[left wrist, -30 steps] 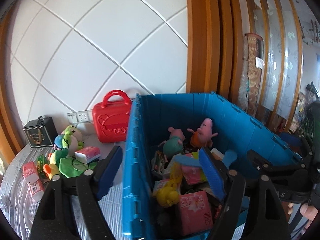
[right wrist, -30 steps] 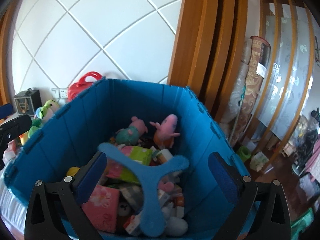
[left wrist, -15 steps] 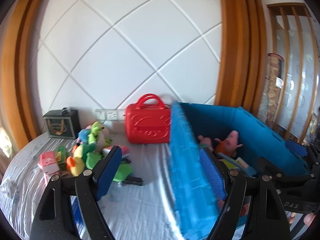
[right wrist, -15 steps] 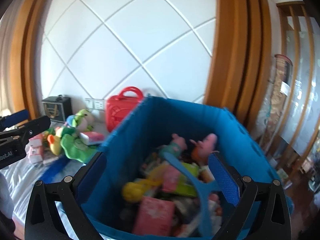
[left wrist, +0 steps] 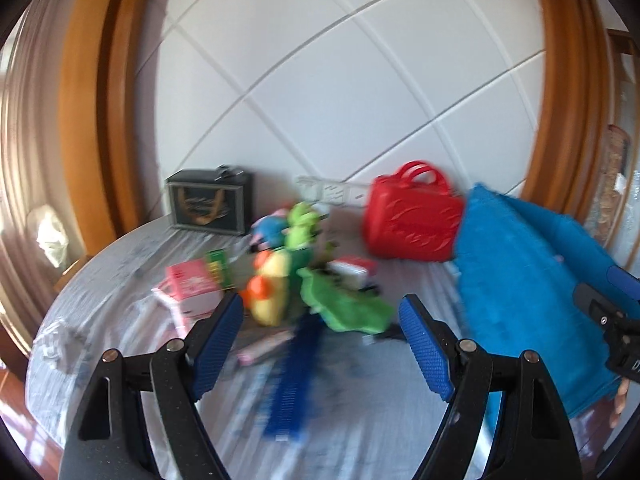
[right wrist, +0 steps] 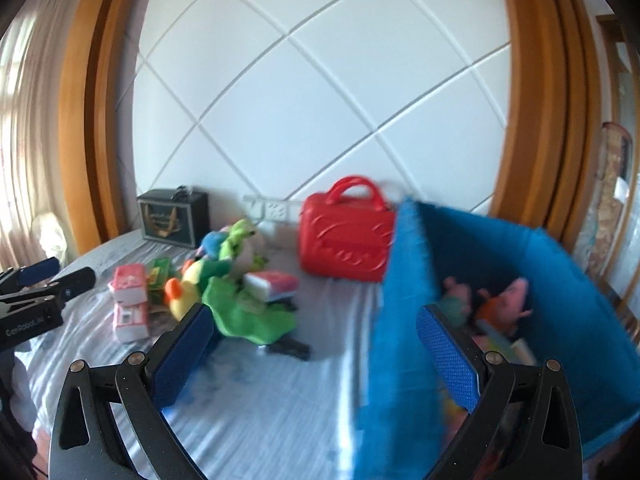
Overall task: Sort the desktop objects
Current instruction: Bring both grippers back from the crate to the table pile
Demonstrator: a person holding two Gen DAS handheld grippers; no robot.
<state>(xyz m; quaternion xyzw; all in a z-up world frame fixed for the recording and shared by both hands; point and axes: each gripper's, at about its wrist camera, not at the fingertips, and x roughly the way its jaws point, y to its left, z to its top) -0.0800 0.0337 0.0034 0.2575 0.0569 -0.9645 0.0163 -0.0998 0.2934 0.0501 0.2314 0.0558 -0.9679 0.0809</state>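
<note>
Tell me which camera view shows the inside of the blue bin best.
The right wrist view: the blue bin opens toward that camera, so two pink plush pigs show inside. The left wrist view shows mostly the bin's blurred outer wall and almost nothing of its contents.

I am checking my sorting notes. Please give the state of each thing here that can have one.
Left hand-held gripper: open, empty.
Right hand-held gripper: open, empty.
Blue plastic crate: lidless, toys inside.
Red plastic carry case: shut, upright.
Green plush toy: lying on the table.
Pink tissue pack: on the table.
</note>
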